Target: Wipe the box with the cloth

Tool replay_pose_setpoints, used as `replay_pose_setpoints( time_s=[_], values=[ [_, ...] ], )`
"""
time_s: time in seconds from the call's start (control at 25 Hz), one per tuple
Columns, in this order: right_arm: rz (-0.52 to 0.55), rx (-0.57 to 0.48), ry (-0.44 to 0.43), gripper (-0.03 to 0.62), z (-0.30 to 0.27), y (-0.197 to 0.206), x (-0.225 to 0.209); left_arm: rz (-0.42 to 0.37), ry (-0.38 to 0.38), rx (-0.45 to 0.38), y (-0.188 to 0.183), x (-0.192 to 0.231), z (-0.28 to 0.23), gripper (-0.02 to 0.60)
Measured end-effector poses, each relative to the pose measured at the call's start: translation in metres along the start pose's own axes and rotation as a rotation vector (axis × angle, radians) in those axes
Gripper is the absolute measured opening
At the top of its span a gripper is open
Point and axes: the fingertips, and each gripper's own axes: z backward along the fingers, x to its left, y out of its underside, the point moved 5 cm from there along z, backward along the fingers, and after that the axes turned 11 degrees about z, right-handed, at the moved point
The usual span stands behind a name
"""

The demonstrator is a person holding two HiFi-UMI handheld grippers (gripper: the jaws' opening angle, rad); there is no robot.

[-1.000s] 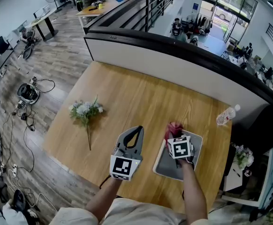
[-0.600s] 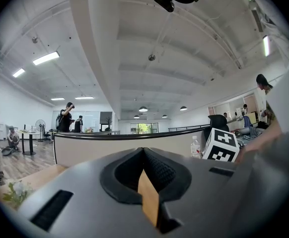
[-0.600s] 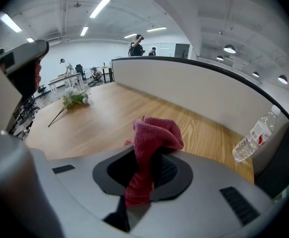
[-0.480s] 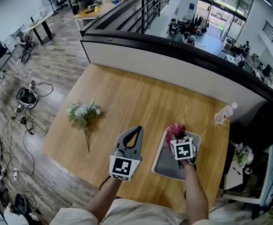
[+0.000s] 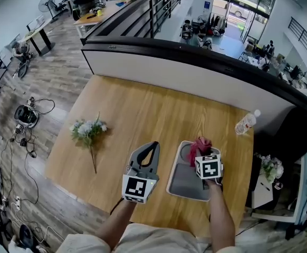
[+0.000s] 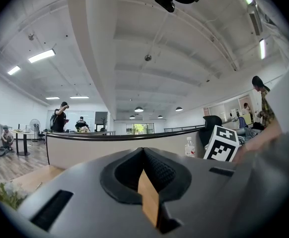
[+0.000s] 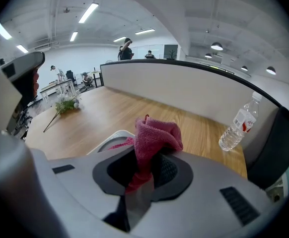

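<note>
Pink terry cloth (image 7: 154,133) bunches upright from the right gripper (image 7: 143,175), whose jaws pinch its lower fold. Just beneath lies the grey, shallow, round-cornered box (image 5: 185,183), near the wooden table's (image 5: 132,115) near-right corner. The left gripper (image 5: 152,146), jaws together and empty, hovers beside the box's left edge.

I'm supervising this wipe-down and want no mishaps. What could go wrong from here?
1. The box lies loose on the table; the left tongs hang shut beside it, not bracing it, so wiping may push it.
2. The right tongs pinch only a bunched part of the cloth, which might slip out.
</note>
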Motion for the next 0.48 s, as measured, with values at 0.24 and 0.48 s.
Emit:
replay_pose_setpoints(
  time_s=[0.24, 0.48],
  values=[
    [-0.065, 0.008, 0.023, 0.083, 0.009, 0.017, -0.019, 0.011, 0.022, 0.002, 0.001, -0.010, -0.005, 0.013],
    [-0.112, 0.039, 0.076, 0.083, 0.016, 0.040, -0.044, 0.002, 0.034, 0.009, 0.004, -0.014, -0.008, 0.014]
  ],
)
